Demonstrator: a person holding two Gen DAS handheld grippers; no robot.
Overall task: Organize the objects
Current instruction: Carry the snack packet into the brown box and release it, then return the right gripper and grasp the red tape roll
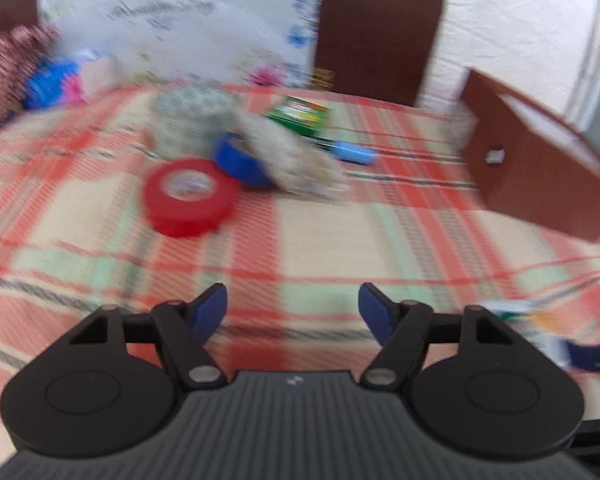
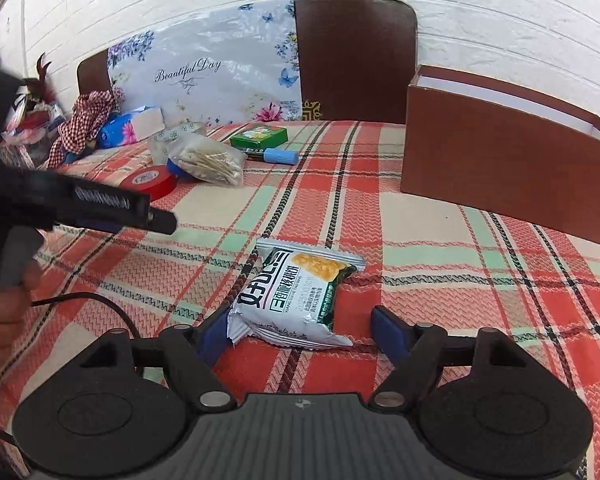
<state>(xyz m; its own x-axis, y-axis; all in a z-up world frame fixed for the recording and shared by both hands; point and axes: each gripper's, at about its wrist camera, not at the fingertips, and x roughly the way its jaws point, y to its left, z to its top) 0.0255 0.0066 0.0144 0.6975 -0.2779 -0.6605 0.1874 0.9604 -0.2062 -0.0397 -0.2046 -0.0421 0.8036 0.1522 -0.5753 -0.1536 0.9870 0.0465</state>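
Right hand-held gripper (image 2: 300,330) wide open around snack packet (image 2: 296,292) (nothing squeezed yet). Left hand-held gripper (image 1: 293,310) open, empty. Could slip away if pinched on its puffy edge.

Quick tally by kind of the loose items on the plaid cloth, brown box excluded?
Tape rolls: 2, red and blue
Snack packet: 1
Bag of sticks: 1
Green box: 1
Blue marker: 1
Total: 6

The right gripper (image 2: 300,330) hovered with jaws spread wide around a snack packet (image 2: 296,292) lying on the plaid-covered desk (image 2: 440,272), a brown box (image 2: 500,160) beyond
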